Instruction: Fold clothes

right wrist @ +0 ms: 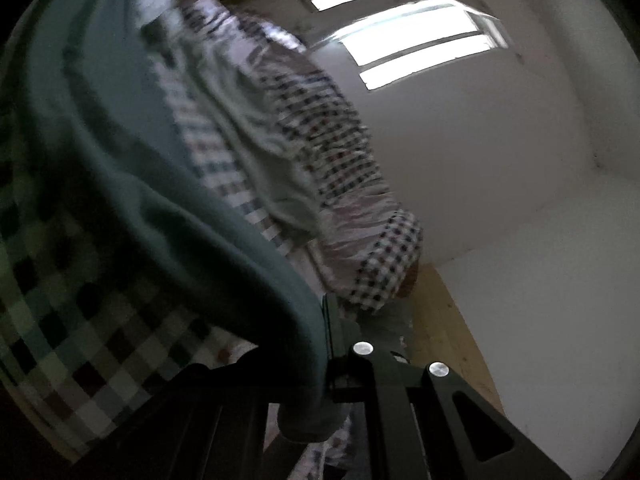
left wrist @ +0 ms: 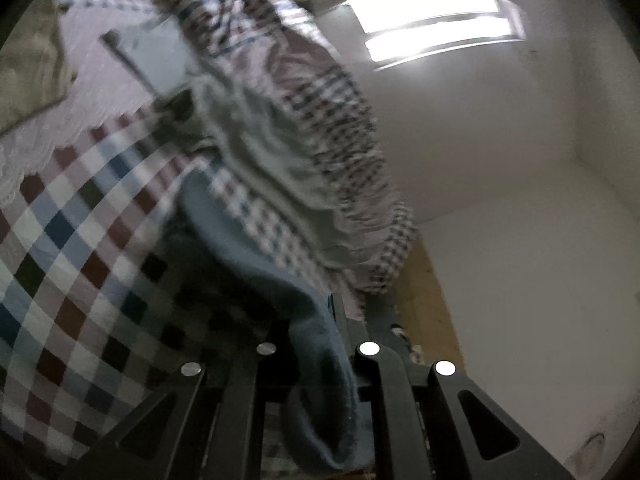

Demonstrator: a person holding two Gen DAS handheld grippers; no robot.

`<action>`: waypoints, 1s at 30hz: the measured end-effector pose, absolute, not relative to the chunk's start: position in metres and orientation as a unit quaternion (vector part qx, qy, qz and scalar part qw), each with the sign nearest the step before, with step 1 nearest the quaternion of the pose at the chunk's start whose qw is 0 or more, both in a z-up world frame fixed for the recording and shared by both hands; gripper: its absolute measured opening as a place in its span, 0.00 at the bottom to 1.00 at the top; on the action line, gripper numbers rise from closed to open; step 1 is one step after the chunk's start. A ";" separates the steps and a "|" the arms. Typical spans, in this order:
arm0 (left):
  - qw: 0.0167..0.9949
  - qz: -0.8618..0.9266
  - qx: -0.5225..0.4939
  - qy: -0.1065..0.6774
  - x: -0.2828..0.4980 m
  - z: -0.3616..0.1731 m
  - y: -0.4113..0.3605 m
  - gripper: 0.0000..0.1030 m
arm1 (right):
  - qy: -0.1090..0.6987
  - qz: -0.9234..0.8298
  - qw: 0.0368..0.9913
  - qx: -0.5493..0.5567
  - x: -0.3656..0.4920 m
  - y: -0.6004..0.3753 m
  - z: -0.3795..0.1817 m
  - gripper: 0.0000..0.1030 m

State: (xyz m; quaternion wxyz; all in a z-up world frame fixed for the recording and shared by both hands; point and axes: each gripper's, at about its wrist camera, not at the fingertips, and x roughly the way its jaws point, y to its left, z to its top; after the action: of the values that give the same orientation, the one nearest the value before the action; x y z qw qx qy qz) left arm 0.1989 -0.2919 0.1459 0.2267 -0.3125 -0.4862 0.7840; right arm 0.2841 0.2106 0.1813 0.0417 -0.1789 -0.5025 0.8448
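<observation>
left gripper (left wrist: 320,360): clamped on the blue garment (left wrist: 256,248); cloth runs straight through the closed jaws and bunches below them.
right gripper (right wrist: 320,360): also clenched on cloth; a dark teal fold, most likely the same garment (right wrist: 160,184), drapes over its left finger and hides it.
garment position: at both grippers, trailing up and to the left from each grip; lifted, not lying flat.
long axis: can't read it. Frames are blurred and only the fabric next to each jaw shows. Judging by two grips on what looks like one piece, the held edge spans between the hands.
nearer hand: neither, both are already on it.
below and left of grippers: checked bedspread (left wrist: 80,248), the likely lay-down surface.
ahead of grippers: rumpled heap of checked bedding (left wrist: 340,152) with a pale cloth in it, well beyond the jaws.
far right: white wall, bright window (left wrist: 436,28), strip of wooden floor (left wrist: 420,300).
next move, my call: pull hands apart to tension the edge, then lay it down on the bedspread.
risk: thin bite on the right side, cloth may slip.
</observation>
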 end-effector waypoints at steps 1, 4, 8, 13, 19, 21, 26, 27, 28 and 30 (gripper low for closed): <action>0.234 0.786 -0.302 -0.487 0.204 0.157 -0.293 0.09 | -0.495 0.850 0.044 -0.175 0.290 0.211 0.194 0.04; 0.257 0.792 -0.267 -0.486 0.222 0.194 -0.298 0.09 | -0.473 0.865 0.054 -0.159 0.302 0.215 0.239 0.04; 0.285 0.792 -0.225 -0.490 0.243 0.239 -0.306 0.09 | -0.439 0.883 0.062 -0.152 0.316 0.224 0.292 0.04; 0.288 0.807 -0.208 -0.472 0.253 0.283 -0.305 0.09 | -0.405 0.900 0.063 -0.147 0.314 0.225 0.332 0.04; 0.259 0.806 -0.248 -0.471 0.213 0.269 -0.296 0.09 | -0.383 0.895 0.017 -0.230 0.240 0.227 0.296 0.04; 0.237 0.800 -0.276 -0.477 0.190 0.245 -0.294 0.09 | -0.379 0.885 -0.006 -0.271 0.202 0.227 0.267 0.04; 0.172 0.788 -0.350 -0.476 0.118 0.174 -0.288 0.09 | -0.376 0.858 -0.041 -0.346 0.135 0.224 0.195 0.04; 0.159 0.785 -0.365 -0.475 0.103 0.160 -0.287 0.09 | -0.376 0.852 -0.048 -0.361 0.119 0.223 0.182 0.04; 0.151 0.782 -0.373 -0.477 0.093 0.150 -0.286 0.09 | -0.375 0.846 -0.054 -0.375 0.109 0.226 0.170 0.04; 0.132 0.776 -0.390 -0.478 0.066 0.128 -0.285 0.09 | -0.362 0.835 -0.068 -0.409 0.083 0.230 0.151 0.04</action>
State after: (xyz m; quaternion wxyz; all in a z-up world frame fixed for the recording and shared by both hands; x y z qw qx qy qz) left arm 0.0655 -0.2850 0.1277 0.1318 -0.3898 -0.4783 0.7758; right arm 0.0827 0.2299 0.1506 -0.0683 -0.4086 -0.3619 0.8351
